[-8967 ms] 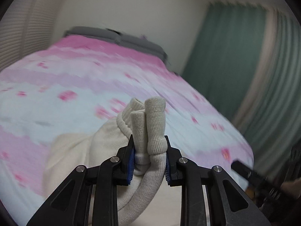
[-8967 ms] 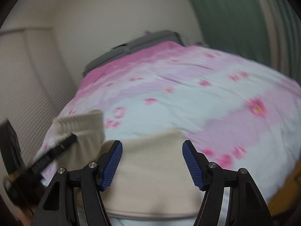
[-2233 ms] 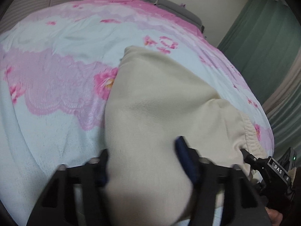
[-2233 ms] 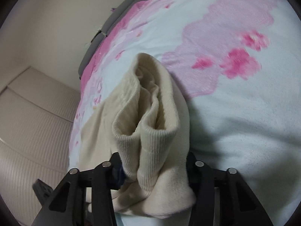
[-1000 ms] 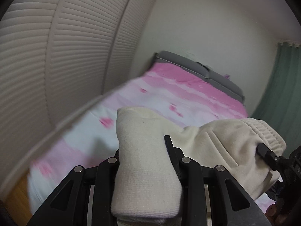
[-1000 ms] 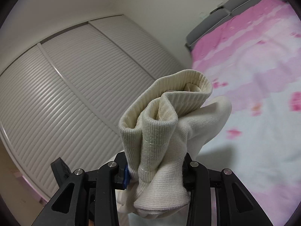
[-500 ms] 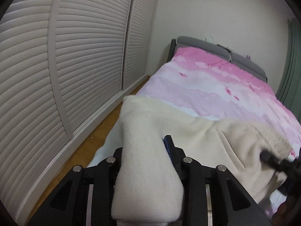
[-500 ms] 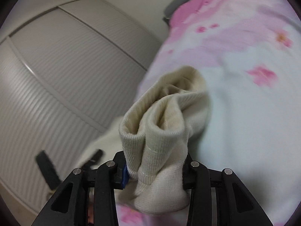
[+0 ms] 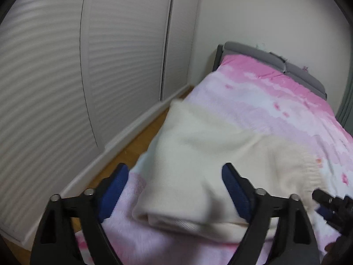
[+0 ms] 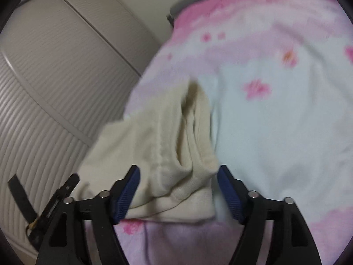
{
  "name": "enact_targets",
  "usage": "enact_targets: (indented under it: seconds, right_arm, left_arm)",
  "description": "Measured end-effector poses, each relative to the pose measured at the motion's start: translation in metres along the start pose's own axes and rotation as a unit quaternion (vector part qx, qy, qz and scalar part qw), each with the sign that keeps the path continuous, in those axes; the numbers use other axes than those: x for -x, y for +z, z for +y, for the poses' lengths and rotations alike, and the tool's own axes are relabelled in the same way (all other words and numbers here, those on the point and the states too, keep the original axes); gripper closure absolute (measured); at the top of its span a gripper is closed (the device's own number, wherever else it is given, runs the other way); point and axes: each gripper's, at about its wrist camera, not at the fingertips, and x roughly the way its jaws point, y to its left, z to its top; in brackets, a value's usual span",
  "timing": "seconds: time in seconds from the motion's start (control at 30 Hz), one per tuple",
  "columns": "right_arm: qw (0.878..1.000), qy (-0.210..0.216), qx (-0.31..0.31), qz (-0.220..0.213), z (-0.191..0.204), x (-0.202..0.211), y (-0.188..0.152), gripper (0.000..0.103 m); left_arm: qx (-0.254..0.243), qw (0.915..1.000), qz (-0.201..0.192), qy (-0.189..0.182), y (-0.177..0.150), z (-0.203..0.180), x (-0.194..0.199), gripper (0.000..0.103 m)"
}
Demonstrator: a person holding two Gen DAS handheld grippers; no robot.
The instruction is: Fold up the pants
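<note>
Cream knit pants (image 9: pixel 209 154) lie folded on the pink and white bed cover (image 9: pixel 275 92), near the bed's left edge. My left gripper (image 9: pixel 174 172) hangs just over their near folded end, its jaws opening and the blue pads clear of the cloth. In the right wrist view the ribbed waistband end of the pants (image 10: pixel 176 150) lies between the blue pads of my right gripper (image 10: pixel 178 176), whose jaws are opening too, with gaps on both sides. Part of the right gripper (image 9: pixel 331 203) shows at the lower right of the left wrist view.
White louvred closet doors (image 9: pixel 66 77) run along the left, with a strip of wooden floor (image 9: pixel 132 148) between them and the bed. A grey headboard (image 9: pixel 275 59) stands against the far wall. The bed cover stretches to the right of the pants (image 10: pixel 275 110).
Both grippers came down to the bed with the pants and let go: half a second ago each was shut on cloth, now both sets of jaws stand apart and the pants rest on the cover.
</note>
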Motion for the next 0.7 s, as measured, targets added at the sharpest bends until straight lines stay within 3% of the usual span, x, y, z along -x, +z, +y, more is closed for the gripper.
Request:
enact_targets:
  seconds: [0.2,0.33,0.5,0.7]
  right_arm:
    - [0.997,-0.005,0.064,-0.051,0.005,0.112,0.006,0.025]
    - [0.989,-0.036,0.093,-0.107,-0.022,0.215,0.008,0.016]
    - [0.967,-0.095,0.168,-0.164,-0.072,0.350,-0.009,0.012]
    - [0.937,-0.186,0.224,-0.195,-0.124,0.470,-0.042,0.008]
  left_arm:
    - [-0.038,0.9989,-0.028,0.008,0.002,-0.058,0.116,0.011]
    - [-0.052,0.9985,-0.018,-0.006,-0.018,-0.109,0.180,0.010]
    - [-0.080,0.9949,-0.038,-0.048,-0.064,-0.198,0.273,0.007]
    - [-0.118,0.9841,-0.052,-0.122,-0.126,-0.299,0.364,0.001]
